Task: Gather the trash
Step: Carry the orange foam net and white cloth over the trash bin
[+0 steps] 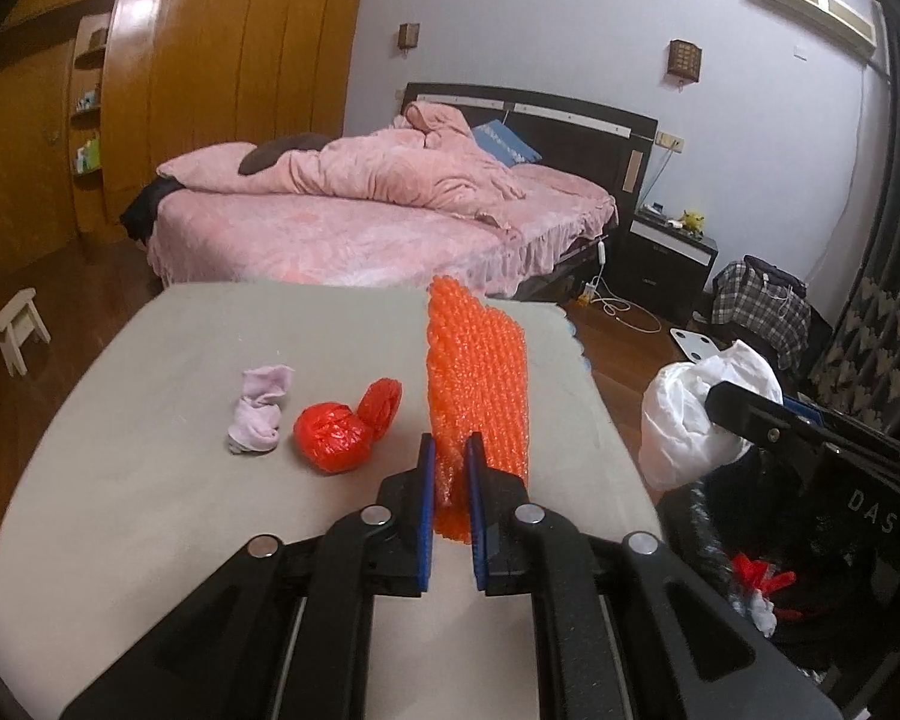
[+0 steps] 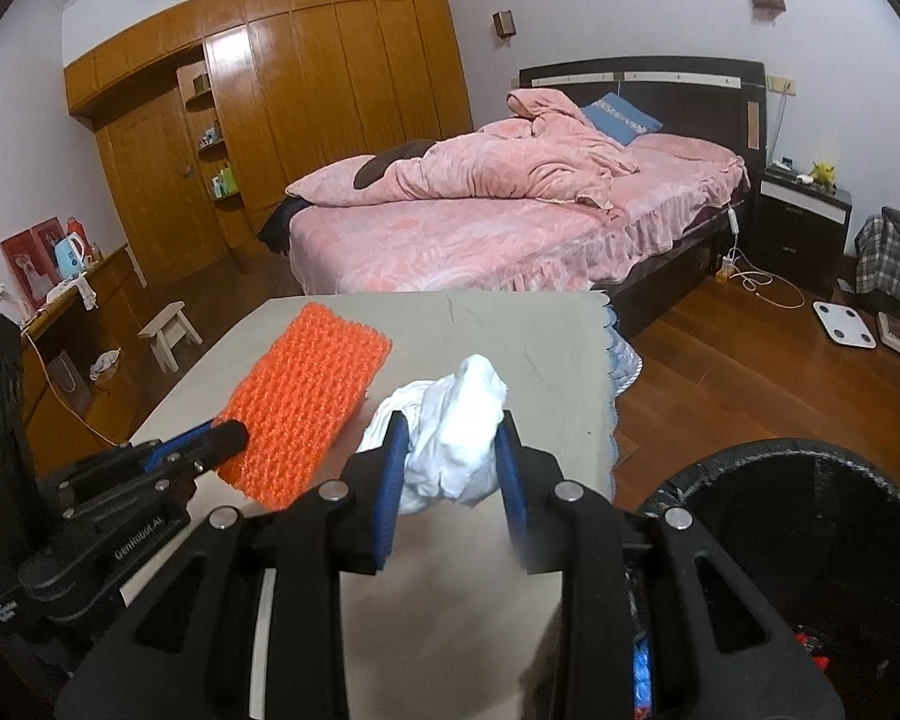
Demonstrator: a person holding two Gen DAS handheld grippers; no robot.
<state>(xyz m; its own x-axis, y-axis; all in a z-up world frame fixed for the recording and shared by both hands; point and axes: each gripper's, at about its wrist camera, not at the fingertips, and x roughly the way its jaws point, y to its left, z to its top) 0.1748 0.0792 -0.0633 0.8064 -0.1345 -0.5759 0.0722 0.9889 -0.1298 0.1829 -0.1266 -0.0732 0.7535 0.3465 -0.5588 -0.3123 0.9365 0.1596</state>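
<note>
My left gripper point(image 1: 450, 450) is shut on the near end of an orange bubble-wrap sheet point(image 1: 477, 372), which sticks out forward over the grey table point(image 1: 150, 480). The sheet also shows in the right wrist view point(image 2: 306, 402), with the left gripper point(image 2: 228, 438) at its edge. My right gripper point(image 2: 453, 438) is shut on a crumpled white bag point(image 2: 462, 420), also seen in the left wrist view point(image 1: 690, 408). A black trash bin point(image 2: 810, 540) stands at the table's right, with red and white scraps inside point(image 1: 756, 588). A red wrapper ball point(image 1: 333, 435) and a lilac cloth point(image 1: 258, 408) lie on the table.
A pink bed point(image 1: 360, 210) stands beyond the table. A white stool point(image 1: 18, 324) is on the floor at left. A nightstand point(image 2: 804, 216), a scale point(image 2: 843, 324) and a plaid bag point(image 1: 762, 300) are at right. A wooden wardrobe point(image 2: 306, 108) lines the back wall.
</note>
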